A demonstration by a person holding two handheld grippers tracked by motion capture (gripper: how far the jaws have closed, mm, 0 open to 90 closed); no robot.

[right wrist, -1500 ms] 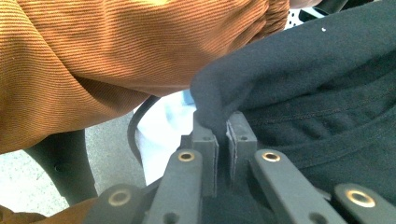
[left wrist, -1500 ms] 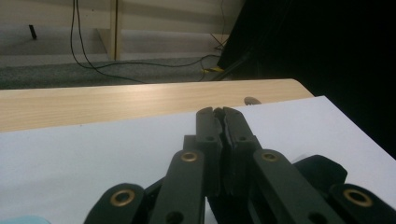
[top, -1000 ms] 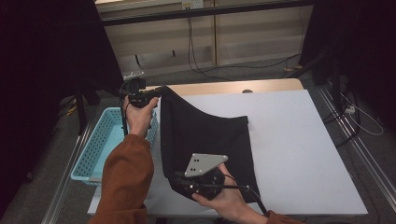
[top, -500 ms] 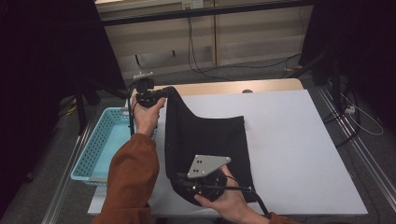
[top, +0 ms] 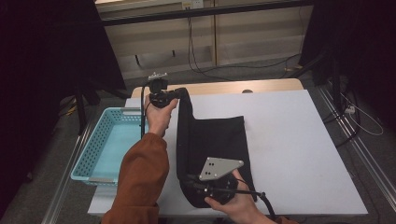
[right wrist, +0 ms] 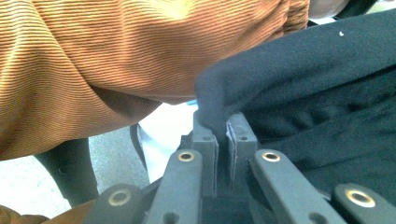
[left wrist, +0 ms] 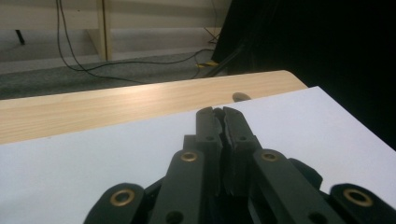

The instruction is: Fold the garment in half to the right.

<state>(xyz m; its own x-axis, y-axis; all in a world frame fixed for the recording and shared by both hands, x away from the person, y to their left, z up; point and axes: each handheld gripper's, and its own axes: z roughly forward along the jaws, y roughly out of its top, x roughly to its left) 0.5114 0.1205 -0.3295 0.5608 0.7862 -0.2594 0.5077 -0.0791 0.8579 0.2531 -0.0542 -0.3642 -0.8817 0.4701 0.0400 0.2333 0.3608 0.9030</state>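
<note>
While a black cloth (top: 212, 149) lies on the white table (top: 299, 140), partly folded, the left gripper (top: 161, 95) pinches its far corner near the wooden edge, jaws closed. At the near edge, the right gripper (right wrist: 223, 126) clamps a fold of the fabric. A turquoise basket (top: 107, 144) sits beside the table, seemingly below its surface.

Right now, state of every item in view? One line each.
Black cloth: half folded on the white table sheet, left edge lifted and pinched at both ends.
Left gripper: shut on the cloth's far corner.
Right gripper: shut on the cloth's near corner.
Blue basket: empty, left of the table.
White table sheet: flat.
</note>
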